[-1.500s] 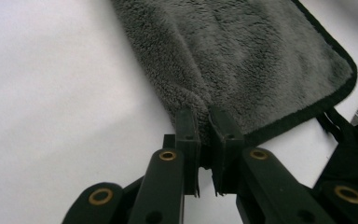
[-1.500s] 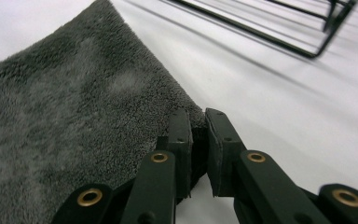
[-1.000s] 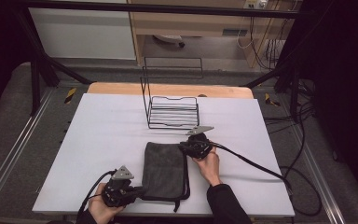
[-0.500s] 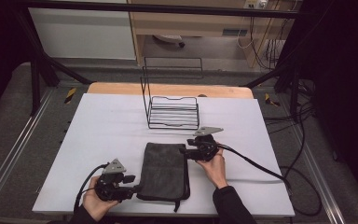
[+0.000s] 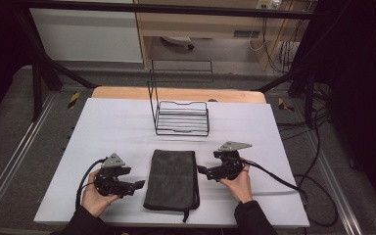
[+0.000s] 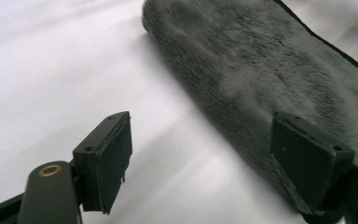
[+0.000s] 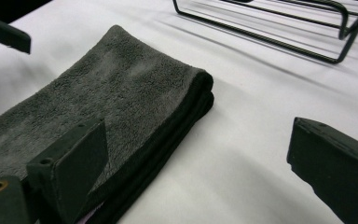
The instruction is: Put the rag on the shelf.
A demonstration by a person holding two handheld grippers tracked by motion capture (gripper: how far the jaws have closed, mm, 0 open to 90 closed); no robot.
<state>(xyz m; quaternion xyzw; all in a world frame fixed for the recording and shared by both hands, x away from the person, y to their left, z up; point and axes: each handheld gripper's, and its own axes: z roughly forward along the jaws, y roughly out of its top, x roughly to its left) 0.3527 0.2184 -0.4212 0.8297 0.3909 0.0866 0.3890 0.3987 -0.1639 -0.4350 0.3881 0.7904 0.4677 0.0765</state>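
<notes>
A dark grey towel (image 5: 172, 178) lies folded flat on the white table (image 5: 103, 127). My left gripper (image 5: 138, 185) sits just off its left edge, my right gripper (image 5: 201, 171) just off its right edge, each held in a hand and pointing inward. Both pairs of jaws have just been opening and now stand open. In the left gripper view the left gripper (image 6: 205, 163) has the towel (image 6: 261, 70) running past its right jaw. In the right gripper view the right gripper (image 7: 200, 163) stands over bare table, with the towel's (image 7: 116, 93) folded corner beside its left jaw.
A black wire rack (image 5: 182, 117) stands behind the towel near the table's far edge, also seen as rack bars (image 7: 279, 28). Cables trail from both grippers, the right one (image 5: 284, 181) across the table. Bare white surface lies left and right of the towel.
Both grippers opened and drew outward from the towel, the left one leftward, the right one rightward and nearer the person. The towel stayed flat on the table.
</notes>
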